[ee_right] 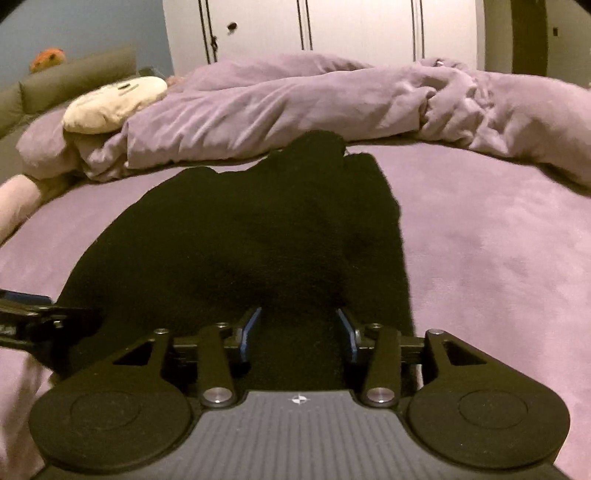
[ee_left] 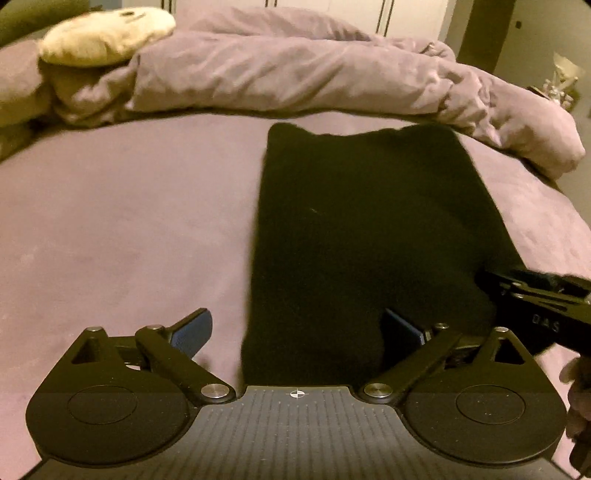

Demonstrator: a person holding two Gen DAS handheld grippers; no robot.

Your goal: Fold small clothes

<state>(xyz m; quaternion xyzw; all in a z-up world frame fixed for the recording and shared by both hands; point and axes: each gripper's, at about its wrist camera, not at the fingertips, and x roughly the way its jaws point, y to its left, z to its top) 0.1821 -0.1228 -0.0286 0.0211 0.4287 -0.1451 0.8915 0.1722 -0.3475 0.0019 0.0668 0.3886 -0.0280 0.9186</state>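
Both tongs (ee_left: 297, 326) (ee_right: 298, 332) agape over blk garment (ee_left: 369, 229).

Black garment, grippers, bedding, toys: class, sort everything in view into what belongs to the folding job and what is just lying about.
Belongs to the job:
black garment, spread on the bed sheet
left gripper, open
right gripper, open

Just lying about:
rumpled duvet
cream plush toy
orange toy
wardrobe

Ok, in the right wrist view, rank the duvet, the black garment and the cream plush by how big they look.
1. Duvet, spanning the frame's width.
2. Black garment; it lies nearer the camera, so its place against the duvet is unsure.
3. Cream plush, clearly smallest.
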